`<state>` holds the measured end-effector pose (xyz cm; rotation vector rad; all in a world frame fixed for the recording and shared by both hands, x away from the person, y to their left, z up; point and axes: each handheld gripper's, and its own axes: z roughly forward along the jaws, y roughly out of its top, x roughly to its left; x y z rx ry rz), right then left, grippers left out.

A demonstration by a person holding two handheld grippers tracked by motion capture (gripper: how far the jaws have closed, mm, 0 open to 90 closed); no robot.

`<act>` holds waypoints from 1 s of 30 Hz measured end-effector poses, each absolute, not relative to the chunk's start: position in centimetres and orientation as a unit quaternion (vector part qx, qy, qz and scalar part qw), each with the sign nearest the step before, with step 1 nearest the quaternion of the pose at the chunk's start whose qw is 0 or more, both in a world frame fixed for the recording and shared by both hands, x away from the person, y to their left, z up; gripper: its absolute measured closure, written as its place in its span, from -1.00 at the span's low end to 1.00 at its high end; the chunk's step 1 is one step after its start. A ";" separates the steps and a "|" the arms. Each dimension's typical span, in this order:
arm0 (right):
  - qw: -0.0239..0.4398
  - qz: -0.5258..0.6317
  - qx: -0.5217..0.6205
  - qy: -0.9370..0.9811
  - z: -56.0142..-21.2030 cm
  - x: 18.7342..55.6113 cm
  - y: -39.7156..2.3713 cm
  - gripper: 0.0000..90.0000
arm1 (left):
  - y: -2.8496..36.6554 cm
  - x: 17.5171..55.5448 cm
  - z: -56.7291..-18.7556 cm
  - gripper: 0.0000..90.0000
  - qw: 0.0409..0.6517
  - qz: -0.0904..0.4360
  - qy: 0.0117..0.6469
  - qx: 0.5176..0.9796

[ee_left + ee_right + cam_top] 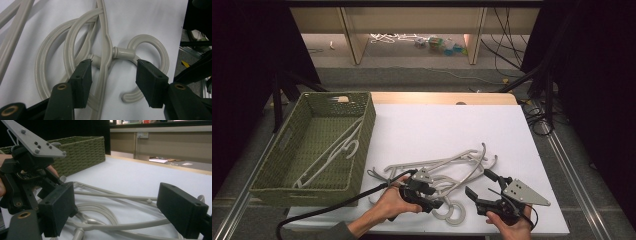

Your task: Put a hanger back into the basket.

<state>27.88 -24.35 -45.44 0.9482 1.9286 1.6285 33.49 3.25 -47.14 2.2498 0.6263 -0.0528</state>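
A tangle of pale grey plastic hangers [447, 167] lies on the white table sheet [437, 125]. My left gripper [437, 197] hangs over the near end of the pile, jaws pointing down. In the left gripper view its jaws [113, 75] stand apart on either side of one hanger's neck [122, 52], where the curled hook [155, 50] begins; the pads do not touch it. My right gripper [480, 184] is held level at the pile's right, open, with nothing gripped [120, 207]; hanger bars [112, 225] lie beyond it.
A green woven basket [302, 192] stands at the left with one hanger [334, 152] inside. The left gripper [25, 170] shows close at the left of the right gripper view. The sheet's far half is bare. Shelving and cables lie beyond the table.
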 end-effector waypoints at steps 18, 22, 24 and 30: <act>0.220 0.593 0.341 0.695 -45.5 27.8 -24.4 -0.65 | 1.8 34.0 -48.0 0.29 0.333 0.004 0.213 0.918; 0.220 0.593 0.342 0.696 -45.5 27.8 -24.4 -0.65 | 2.0 34.2 -47.9 0.52 0.327 0.011 0.208 0.922; 0.224 0.587 0.344 0.697 -45.5 27.7 -24.5 -0.65 | 2.0 34.3 -47.9 0.62 0.326 0.013 0.209 0.922; 0.222 0.586 0.345 0.698 -45.4 27.7 -24.5 -0.64 | 2.2 34.3 -47.8 0.76 0.323 0.011 0.200 0.925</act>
